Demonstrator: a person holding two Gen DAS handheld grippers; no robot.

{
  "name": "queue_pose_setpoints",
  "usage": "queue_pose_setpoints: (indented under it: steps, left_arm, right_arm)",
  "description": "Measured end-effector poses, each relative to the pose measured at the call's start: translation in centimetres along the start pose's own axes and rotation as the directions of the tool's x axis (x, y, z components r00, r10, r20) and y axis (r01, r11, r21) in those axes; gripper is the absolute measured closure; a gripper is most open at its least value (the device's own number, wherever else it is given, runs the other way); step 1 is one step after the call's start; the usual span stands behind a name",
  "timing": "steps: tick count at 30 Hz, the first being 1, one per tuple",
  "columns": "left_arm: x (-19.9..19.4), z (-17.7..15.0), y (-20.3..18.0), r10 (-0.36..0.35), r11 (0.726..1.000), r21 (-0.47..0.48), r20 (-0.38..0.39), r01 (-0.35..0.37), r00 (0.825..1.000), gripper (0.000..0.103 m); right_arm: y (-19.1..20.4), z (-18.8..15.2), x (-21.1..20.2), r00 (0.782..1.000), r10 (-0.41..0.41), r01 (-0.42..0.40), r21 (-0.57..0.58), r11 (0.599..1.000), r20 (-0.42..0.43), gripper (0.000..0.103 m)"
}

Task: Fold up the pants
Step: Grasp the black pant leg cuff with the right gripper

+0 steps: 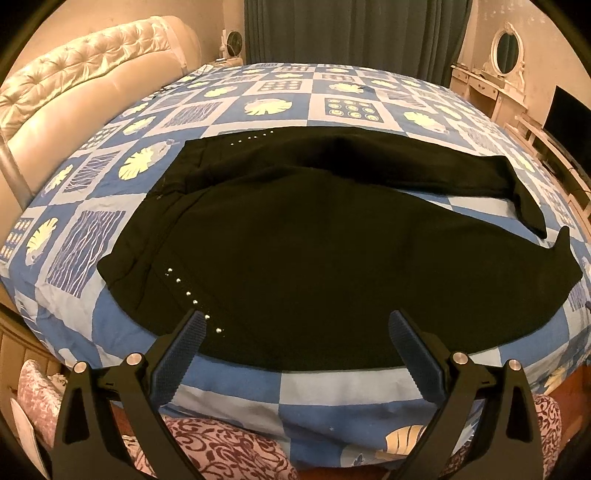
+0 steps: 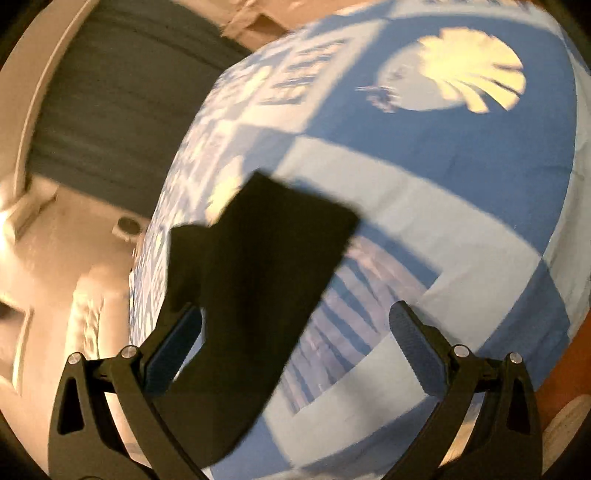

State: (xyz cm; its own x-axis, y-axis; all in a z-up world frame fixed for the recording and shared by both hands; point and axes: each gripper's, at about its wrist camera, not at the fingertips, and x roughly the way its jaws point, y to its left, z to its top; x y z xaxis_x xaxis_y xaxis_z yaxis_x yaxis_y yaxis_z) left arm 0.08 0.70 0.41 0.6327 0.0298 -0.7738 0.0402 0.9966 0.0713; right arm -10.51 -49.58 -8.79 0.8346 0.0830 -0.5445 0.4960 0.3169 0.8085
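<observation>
Black pants (image 1: 295, 251) are lying spread across the bed (image 1: 332, 387). The left gripper (image 1: 295, 328) is hovering at six o'clock, jaws wide apart; the right gripper (image 2: 295, 321), tilted, is gaping over a leg end (image 2: 266, 266).

Blue patchwork bedspread (image 1: 332, 391), tufted headboard (image 1: 92, 70), dark curtains (image 1: 354, 33), oval mirror (image 1: 507, 48)

Warm dim light, fisheye warping; right view seemingly motion-blurred.
</observation>
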Motion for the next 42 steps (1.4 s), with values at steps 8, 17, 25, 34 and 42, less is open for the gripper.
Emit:
queue_pose_setpoints:
  steps: [8,17,25,34,42]
  left_arm:
    - [1.3,-0.3,0.7,-0.007,1.0,-0.024,-0.052,0.006,0.999,0.004]
    - [1.7,-0.5,1.2,-0.04,0.997,-0.065,-0.033,0.038,0.999,0.004]
    - [2.5,-0.7,1.2,-0.021,0.998,-0.054,-0.084,0.016,0.996,0.004]
    - [2.4,-0.6,2.0,-0.04,0.995,-0.094,-0.093,0.031,0.995,0.004]
    - [2.5,0.4,3.7,-0.145,0.981,-0.141,-0.093,0.131,0.985,0.004]
  right_arm:
    - [-1.9,3.6,3.0,0.974,0.211,-0.222,0.143,0.965,0.084,0.002]
    - [-1.5,3.3,5.0,0.997,0.078,-0.079,0.072,0.994,0.022,0.046]
    - [-2.2,3.7,4.0,0.999,0.046,-0.046,0.003,0.999,0.002,0.097]
    - [-4.2,2.6,0.5,0.998,-0.061,0.06,0.024,0.998,0.015,0.097]
    - [-4.8,2.7,-2.6,0.99,-0.112,0.102,0.117,0.988,0.086,0.051]
